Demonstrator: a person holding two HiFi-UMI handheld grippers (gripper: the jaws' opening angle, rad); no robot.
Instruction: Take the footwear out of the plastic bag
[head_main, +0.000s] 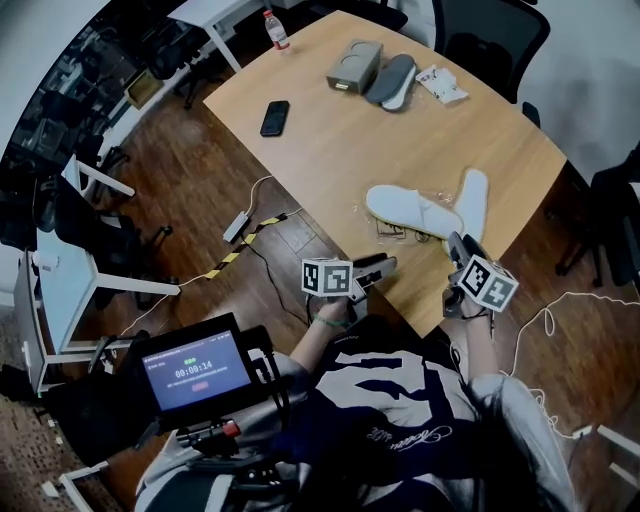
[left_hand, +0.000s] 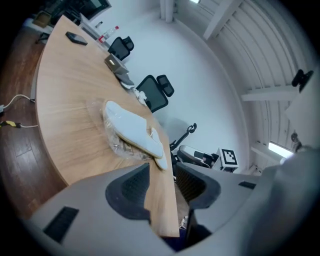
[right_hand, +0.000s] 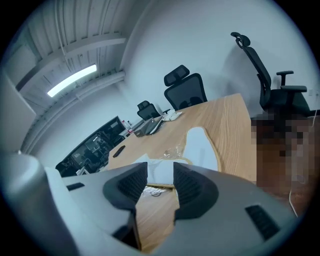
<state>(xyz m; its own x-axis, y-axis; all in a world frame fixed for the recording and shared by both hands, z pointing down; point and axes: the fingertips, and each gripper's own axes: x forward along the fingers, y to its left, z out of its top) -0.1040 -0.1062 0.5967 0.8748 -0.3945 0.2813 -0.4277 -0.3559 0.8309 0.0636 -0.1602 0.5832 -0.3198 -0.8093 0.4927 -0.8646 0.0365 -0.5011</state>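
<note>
Nearest in the head view, the person's torso is filling the foreground. Beyond it, the left hand-held gripper and right hand-held gripper are hovering at the worktop edge, both released. The first slipper is lying on the crumpled plastic bag, and the second slipper is lying beside it.

In the left gripper view, the jaws are standing apart with only the worktop edge passing between them, ungripped. The bag is looking flattened and empty beneath the first slipper. Whether one end is still lying inside cannot be told.

In the right gripper view, the jaws are gaping on nothing. Both slippers are sitting near the edge. Tugging the bag would likely be dragging the first slipper off.
</note>
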